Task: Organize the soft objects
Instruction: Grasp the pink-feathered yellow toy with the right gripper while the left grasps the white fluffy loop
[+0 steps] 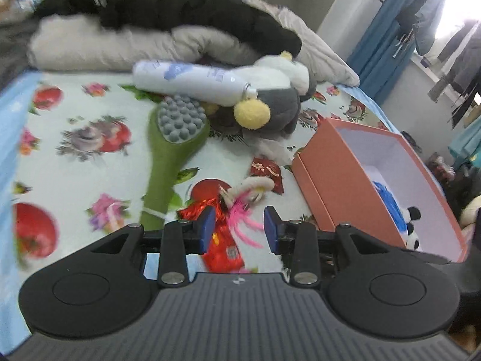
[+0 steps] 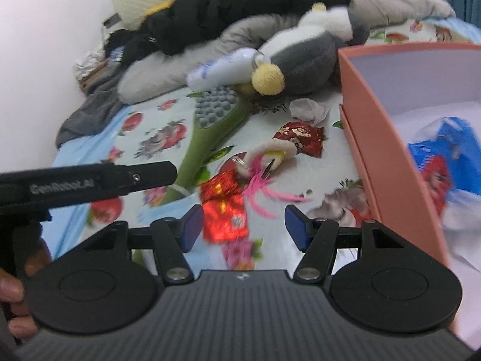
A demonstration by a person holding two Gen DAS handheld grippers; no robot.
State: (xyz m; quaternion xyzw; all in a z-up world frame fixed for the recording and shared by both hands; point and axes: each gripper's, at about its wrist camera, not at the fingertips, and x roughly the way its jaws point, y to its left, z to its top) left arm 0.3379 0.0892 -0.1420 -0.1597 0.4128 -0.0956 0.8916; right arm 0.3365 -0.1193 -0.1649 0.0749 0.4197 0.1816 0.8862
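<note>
- The pink box (image 1: 336, 186) sits on the right of the bed and already holds a small panda toy (image 1: 412, 225) and a blue bag (image 2: 448, 150).
- Left on the flowered sheet (image 1: 75, 162): the big grey plush toy (image 1: 276, 102) at the far side, and the feathered toy (image 1: 249, 192) and red packets (image 2: 224, 213) near the tongs.
- The white bottle (image 1: 192, 79) and green massage brush (image 1: 171, 153) look hard, so probably stay.
- Left gripper (image 1: 239, 228): jaws parted, holding nothing.
- Right gripper (image 2: 242, 227): jaws wide, holding nothing.
- Judged: the task is early on.

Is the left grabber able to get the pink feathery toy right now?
Probably yes. The left gripper is open, and the pink feathery toy lies uncovered on the bedsheet right ahead of its fingertips.
</note>
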